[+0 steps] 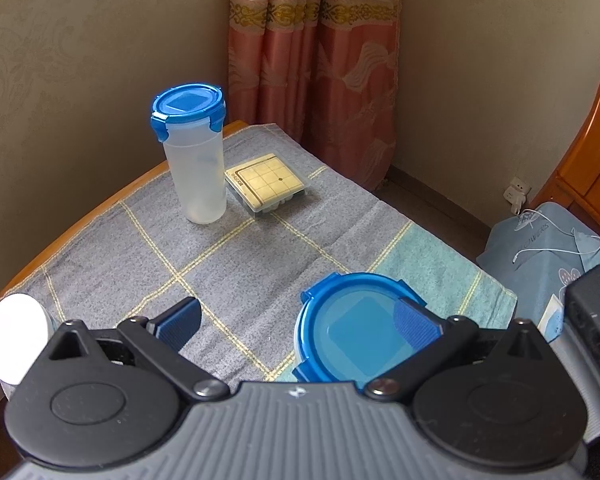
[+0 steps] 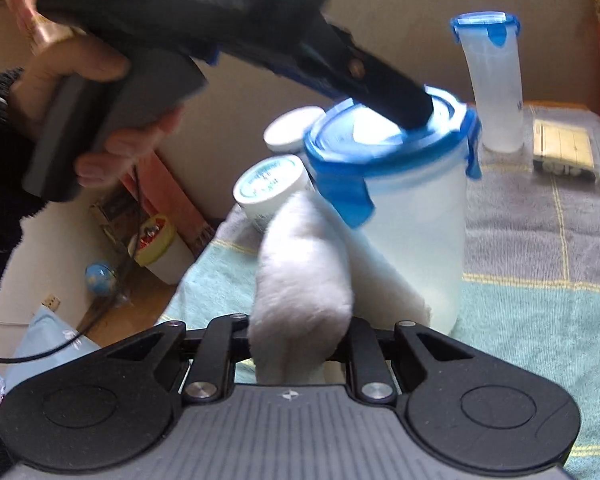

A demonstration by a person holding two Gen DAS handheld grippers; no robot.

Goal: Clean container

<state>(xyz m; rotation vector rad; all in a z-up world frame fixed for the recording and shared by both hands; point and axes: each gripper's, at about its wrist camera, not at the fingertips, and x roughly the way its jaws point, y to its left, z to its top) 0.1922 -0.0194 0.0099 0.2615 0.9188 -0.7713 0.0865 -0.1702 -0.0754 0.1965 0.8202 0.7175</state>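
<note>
A wide translucent container with a blue clip lid stands on the checked cloth-covered table. My left gripper is open, its jaws spread wide. Its right finger rests on the lid and its left finger hangs over the table cloth. In the right wrist view that same finger presses down on the lid. My right gripper is shut on a white cloth, which hides its fingertips. The white cloth lies against the container's near left side.
A tall narrow container with a blue lid and a flat box with a yellow grid stand at the table's far side. Two white-capped jars sit left of the wide container. A hand holds the left gripper. Beyond the table's right edge is a blue-covered seat.
</note>
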